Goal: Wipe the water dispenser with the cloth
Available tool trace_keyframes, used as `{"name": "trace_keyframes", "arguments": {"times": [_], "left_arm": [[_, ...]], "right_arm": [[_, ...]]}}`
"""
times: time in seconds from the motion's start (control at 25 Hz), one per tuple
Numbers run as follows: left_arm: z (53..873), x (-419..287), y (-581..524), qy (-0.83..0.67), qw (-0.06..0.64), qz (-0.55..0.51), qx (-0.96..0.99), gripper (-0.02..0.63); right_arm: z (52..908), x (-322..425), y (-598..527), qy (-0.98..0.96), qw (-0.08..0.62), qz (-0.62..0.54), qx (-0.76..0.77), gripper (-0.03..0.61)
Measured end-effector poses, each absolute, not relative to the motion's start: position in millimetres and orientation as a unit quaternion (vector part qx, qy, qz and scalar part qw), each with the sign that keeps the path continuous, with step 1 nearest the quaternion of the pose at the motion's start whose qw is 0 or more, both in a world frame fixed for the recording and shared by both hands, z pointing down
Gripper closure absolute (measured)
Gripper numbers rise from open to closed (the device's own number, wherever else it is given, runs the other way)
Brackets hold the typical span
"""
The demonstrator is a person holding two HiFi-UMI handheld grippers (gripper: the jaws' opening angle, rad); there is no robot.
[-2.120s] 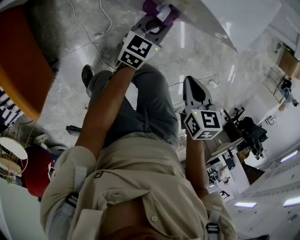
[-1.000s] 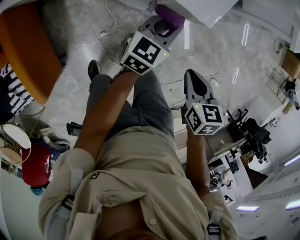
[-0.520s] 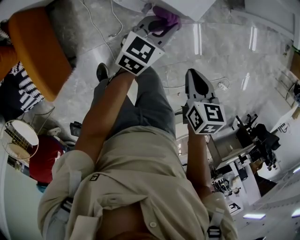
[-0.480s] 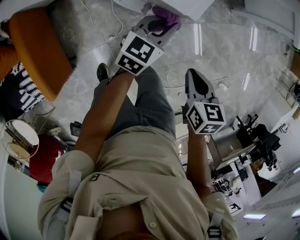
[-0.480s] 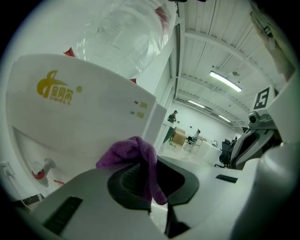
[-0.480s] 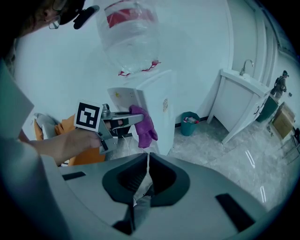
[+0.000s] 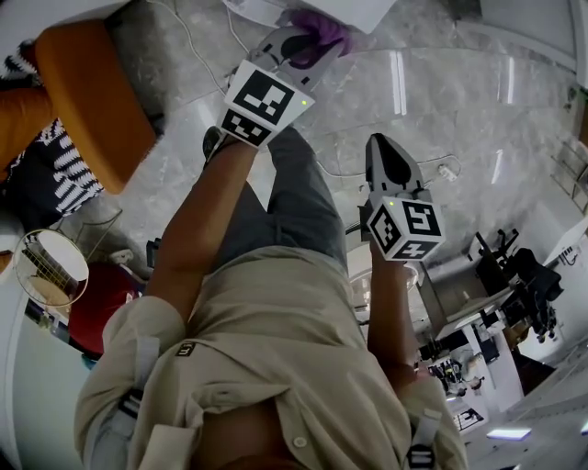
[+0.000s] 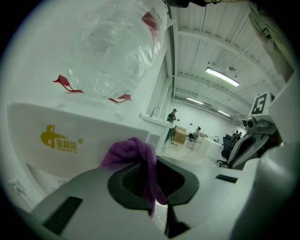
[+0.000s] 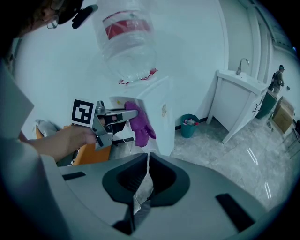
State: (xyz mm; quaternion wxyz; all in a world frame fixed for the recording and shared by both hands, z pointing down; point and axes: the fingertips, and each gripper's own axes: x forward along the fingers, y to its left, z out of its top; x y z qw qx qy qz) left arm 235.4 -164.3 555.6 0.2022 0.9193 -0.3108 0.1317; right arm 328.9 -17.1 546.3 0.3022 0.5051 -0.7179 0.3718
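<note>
The white water dispenser carries a clear upturned bottle and shows a yellow logo on its front. My left gripper is shut on a purple cloth, which is bunched against the dispenser's front. In the head view the left gripper holds the cloth at the dispenser's edge at the top. In the right gripper view the dispenser, the cloth and the left gripper appear together. My right gripper hangs back over the floor, jaws shut, nothing held.
An orange chair stands left of the dispenser, and a white cable trails on the floor beside it. A white sink cabinet and a teal bin stand to the dispenser's right. Office chairs and desks lie at the far right.
The left gripper with the cloth has stayed at the dispenser while the head view shifted, showing more of the orange chair. The right gripper has barely moved.
</note>
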Motion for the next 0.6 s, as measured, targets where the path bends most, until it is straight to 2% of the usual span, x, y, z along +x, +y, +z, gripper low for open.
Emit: {"name": "trace_keyframes", "arguments": {"times": [0.6], "left_arm": [[522,189,-185,-0.304,0.165,0.179,0.921,0.569]], "right_arm": [[524,321,-44,-0.722,0.265,0.377,0.516,0.551]]}}
